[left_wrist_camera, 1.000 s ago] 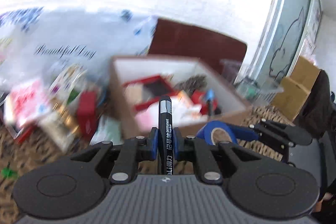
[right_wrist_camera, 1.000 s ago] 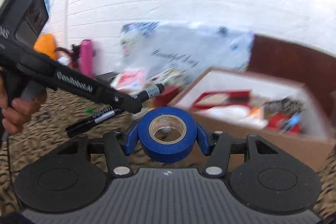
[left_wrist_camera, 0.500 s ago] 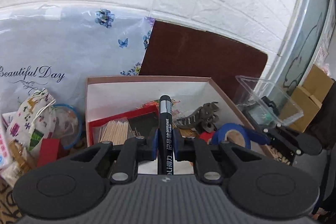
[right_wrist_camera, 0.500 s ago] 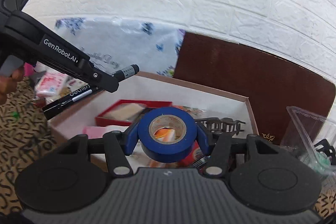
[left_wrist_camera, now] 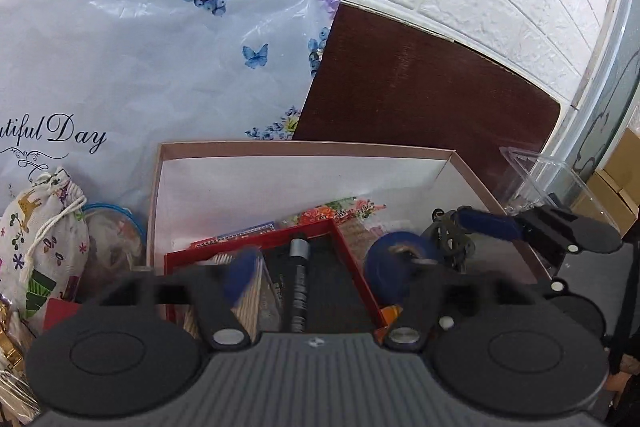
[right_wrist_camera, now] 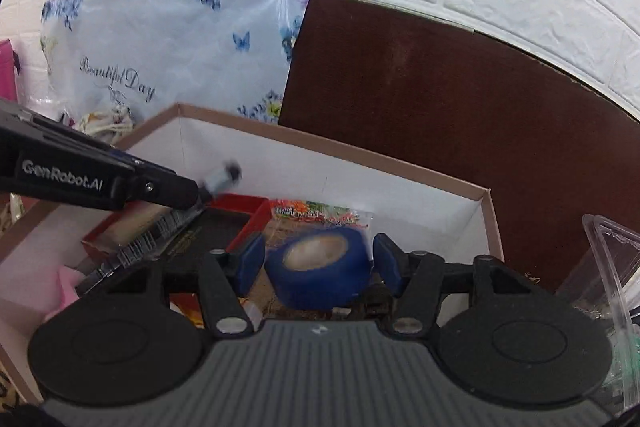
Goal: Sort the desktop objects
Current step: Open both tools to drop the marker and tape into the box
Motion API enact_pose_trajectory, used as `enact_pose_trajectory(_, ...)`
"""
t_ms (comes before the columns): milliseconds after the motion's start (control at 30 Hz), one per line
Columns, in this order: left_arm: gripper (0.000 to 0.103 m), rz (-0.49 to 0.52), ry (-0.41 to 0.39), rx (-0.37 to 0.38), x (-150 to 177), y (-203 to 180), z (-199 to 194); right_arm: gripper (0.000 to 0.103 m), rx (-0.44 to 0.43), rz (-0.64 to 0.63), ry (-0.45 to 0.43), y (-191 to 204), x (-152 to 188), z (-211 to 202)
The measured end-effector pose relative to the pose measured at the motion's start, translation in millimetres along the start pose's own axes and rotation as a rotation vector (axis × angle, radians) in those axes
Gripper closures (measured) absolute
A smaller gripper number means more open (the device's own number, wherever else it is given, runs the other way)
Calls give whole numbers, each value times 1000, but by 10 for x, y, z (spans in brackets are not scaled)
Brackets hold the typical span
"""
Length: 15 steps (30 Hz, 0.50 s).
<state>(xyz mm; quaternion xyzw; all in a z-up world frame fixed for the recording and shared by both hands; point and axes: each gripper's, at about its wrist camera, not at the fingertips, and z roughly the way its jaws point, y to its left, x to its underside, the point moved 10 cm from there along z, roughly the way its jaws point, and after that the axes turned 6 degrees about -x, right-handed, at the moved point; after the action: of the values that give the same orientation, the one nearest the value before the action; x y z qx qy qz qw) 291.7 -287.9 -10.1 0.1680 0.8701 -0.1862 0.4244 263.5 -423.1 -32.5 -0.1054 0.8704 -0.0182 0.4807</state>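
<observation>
1. Left gripper (left_wrist_camera: 316, 271) stands spread wide; the black marker pen (left_wrist_camera: 298, 281) lies loose between its fingers, over the red tray (left_wrist_camera: 352, 255).
2. Right gripper (right_wrist_camera: 318, 261) is parted too, pads clear of the blue tape roll (right_wrist_camera: 320, 273) in the pink-rimmed cardboard box (right_wrist_camera: 486, 223).
3. Ahead: a flowered packet (right_wrist_camera: 320, 213); a clear plastic container (right_wrist_camera: 612, 267) to its right.

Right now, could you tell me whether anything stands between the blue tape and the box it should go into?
Nothing visible does. The blue tape already sits loose between the open fingers of the right hand-held gripper, inside the box, over the clutter on its floor.
</observation>
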Motion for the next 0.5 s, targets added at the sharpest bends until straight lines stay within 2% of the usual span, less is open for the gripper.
enact_pose_trajectory(67,13,30,-40,-9,5,-15,-69,15,2,-32,-49,44,-6,-91)
enact_pose_trajectory(100,11,44,-43,-7,10,-29,-78,11,8,-42,-66,68,-5,-143)
enact_pose_trajectory(300,10,46,-20,-11,72,-76,-133,8,41,-60,-121,158,-68,-383)
enact_pose_trajectory(500,9,56,-21,-17,98,-110,-282,5,47,-52,-121,213,-97,-564)
